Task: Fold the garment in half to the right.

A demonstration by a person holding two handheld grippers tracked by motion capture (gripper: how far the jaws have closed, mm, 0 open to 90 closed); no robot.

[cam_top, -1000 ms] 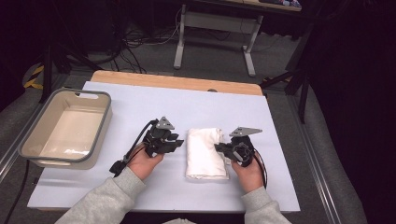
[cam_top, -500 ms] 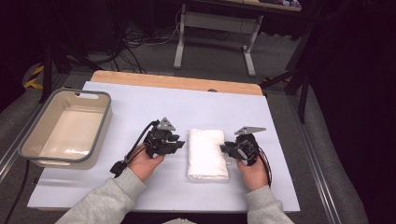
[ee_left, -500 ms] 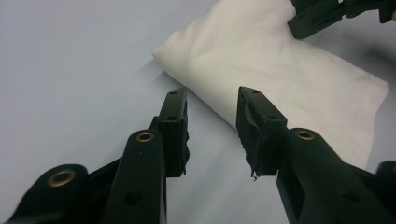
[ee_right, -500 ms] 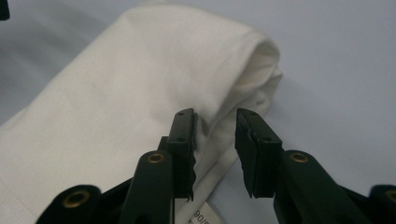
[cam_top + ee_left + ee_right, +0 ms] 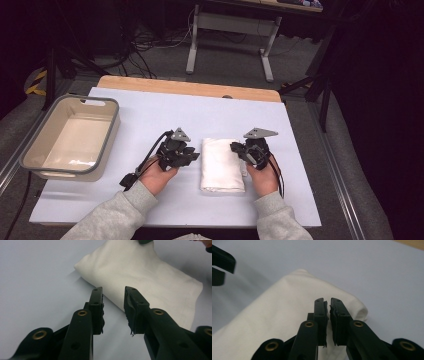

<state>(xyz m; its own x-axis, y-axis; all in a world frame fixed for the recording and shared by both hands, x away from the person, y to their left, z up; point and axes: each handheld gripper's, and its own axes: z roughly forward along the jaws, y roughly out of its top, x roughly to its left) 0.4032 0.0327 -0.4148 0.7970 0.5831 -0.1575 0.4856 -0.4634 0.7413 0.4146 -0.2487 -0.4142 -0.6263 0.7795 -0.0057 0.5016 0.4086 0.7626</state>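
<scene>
Folded white cloth (image 5: 222, 164) lies near the tabletop's (image 5: 150, 107) front edge, between my grippers. Left gripper (image 5: 113, 306) parted, empty, beside its edge. Right gripper (image 5: 328, 312) just closed, nearly clenched, gripping nothing (cloth behind). Should pinch both edges evenly, low.

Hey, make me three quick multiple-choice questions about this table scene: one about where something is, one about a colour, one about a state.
1. Where is the bin?
A. at the table's left edge
B. between the grippers
C. on the cloth

2. What colour is the folded cloth?
A. red
B. white
C. black

3. How are the left gripper fingers?
A. clamped on the bin
B. holding the cloth up
C. apart, gripping nothing

Answers: 1 A, the bin sits far left. 2 B, the cloth is plainly white. 3 C, a gap shows between the fingers.
</scene>
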